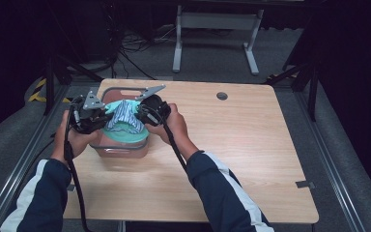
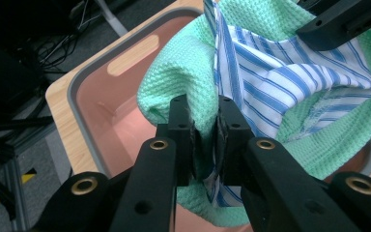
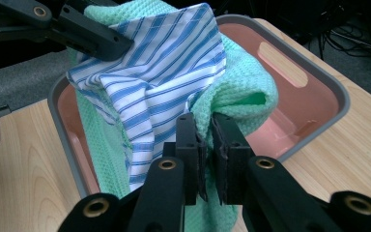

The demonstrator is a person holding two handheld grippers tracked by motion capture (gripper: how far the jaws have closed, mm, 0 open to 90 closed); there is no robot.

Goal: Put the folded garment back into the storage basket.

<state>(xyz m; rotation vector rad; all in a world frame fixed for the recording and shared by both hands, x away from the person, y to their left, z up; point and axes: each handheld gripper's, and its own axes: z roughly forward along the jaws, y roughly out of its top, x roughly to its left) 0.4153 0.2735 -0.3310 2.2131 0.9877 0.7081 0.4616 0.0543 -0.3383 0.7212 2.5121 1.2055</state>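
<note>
You've got both grippers up over the near left part of the tabletop [image 1: 232,159], forearms coming in from the near edge. Your left gripper [image 2: 206,140] has its jaws pressed together on a fold where the green waffle cloth [image 2: 183,72] and the striped cloth [image 2: 290,82] meet. Your right gripper [image 3: 206,140] is doing the same on the other side, jaws pinching a bunched fold of green with the stripes just beside it.

Between the two, the cloths hang as one bundle above the pink bin [image 1: 121,147], their lower folds dipping toward its inside. These are soft and light, I'd say, no stiffness at all: they sag and drape wherever you aren't holding. The striped one looks thin and smooth, so it's the likelier to slide loose. The waffle weave looks thicker and should grip better.

Best hold, to my eye, is where you are now: a doubled fold or hem, both layers caught together, not a single edge.

Farther off, the bin's far wall with its handle slot [image 2: 133,53] stands open and bare.
</note>
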